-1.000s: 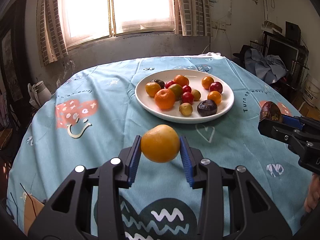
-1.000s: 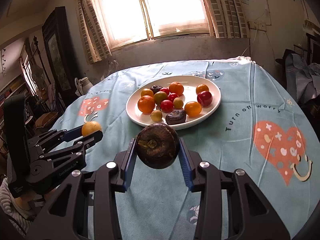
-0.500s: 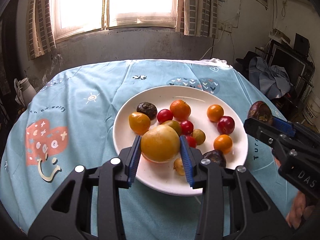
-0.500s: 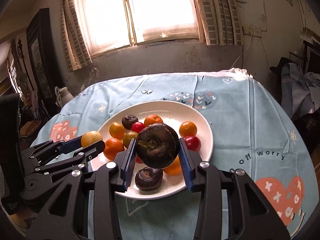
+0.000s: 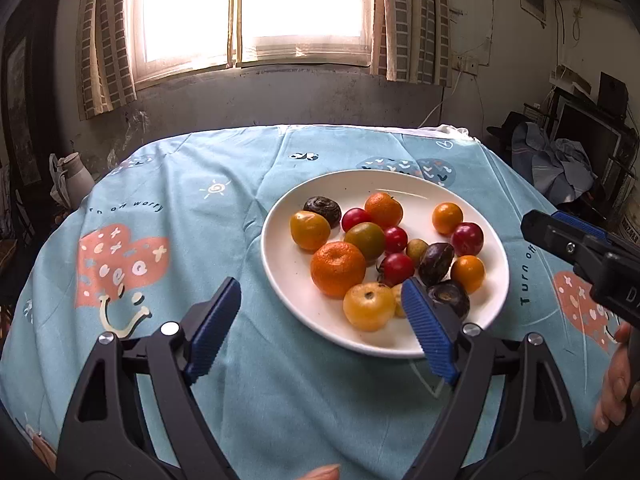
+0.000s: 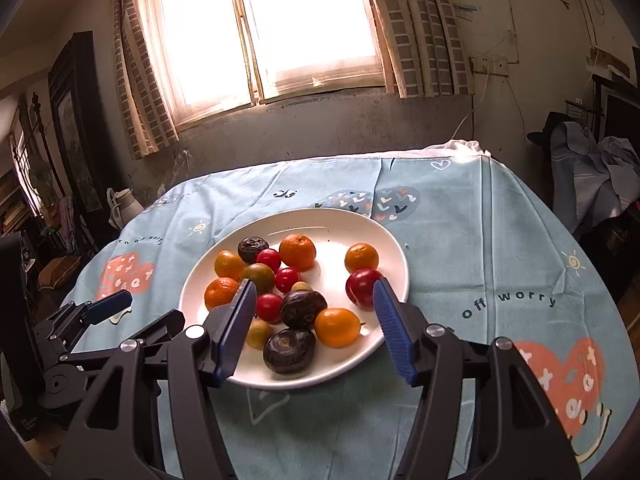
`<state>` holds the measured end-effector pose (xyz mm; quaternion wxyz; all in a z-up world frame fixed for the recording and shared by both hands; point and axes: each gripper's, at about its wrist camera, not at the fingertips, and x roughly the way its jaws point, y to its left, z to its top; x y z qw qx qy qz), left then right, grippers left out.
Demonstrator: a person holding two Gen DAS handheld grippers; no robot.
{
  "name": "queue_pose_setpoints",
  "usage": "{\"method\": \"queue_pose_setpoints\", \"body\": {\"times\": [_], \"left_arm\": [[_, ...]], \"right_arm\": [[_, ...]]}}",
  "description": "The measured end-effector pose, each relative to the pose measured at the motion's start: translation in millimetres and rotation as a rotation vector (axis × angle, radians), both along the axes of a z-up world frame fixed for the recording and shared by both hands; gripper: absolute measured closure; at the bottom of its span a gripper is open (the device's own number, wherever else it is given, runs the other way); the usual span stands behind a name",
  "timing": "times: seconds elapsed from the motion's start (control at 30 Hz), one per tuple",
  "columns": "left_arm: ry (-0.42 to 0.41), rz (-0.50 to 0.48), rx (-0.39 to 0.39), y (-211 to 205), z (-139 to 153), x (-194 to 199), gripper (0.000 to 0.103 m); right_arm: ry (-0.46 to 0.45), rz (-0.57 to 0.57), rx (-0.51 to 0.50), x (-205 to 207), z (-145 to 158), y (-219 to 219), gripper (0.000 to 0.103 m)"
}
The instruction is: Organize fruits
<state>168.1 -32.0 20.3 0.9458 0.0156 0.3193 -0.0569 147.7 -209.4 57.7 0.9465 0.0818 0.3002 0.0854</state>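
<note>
You are holding the left gripper [image 5: 322, 320] with its blue pads spread wide and gripping nothing, hovering over the near-left edge of the white plate [image 5: 280, 264]; the yellow-orange fruit [image 5: 369, 306] is lying on the plate between the pads, touching neither. You are holding the right gripper [image 6: 314, 320] just as wide open and empty, at the plate's [image 6: 394, 256] near rim, with the dark wrinkled fruit [image 6: 289, 350] resting on the plate between its pads, just beside an orange kumquat-like fruit [image 6: 337, 327]. The rest of the fruit is sitting clustered on the plate: a large mandarin [image 5: 338, 268], red cherry tomatoes [image 5: 396, 268], a red plum [image 6: 362, 288] at the right side. The plate is standing on a light-blue tablecloth [image 5: 180, 240] which is showing printed writing: left of the plate it is partly reading "on worry" [image 5: 140, 205], and right of the plate "off worry" [image 6: 508, 304]. On the right gripper's body, seen from the left camera, white letters "DA" [image 5: 632, 294] are running out of view.
</note>
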Motion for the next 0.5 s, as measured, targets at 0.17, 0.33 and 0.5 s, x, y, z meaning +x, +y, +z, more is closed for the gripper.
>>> {"method": "queue_pose_setpoints", "body": {"times": [0.17, 0.33, 0.5], "left_arm": [[-0.060, 0.036, 0.062, 3, 1, -64, 0.003], [-0.104, 0.044, 0.069, 8, 0, -118, 0.002], [-0.132, 0.046, 0.091, 9, -2, -143, 0.002]], "right_arm": [[-0.044, -0.030, -0.026, -67, -6, 4, 0.014], [-0.064, -0.055, -0.097, -119, -18, 14, 0.003], [-0.101, -0.077, -0.143, -147, -24, 19, 0.001]]}}
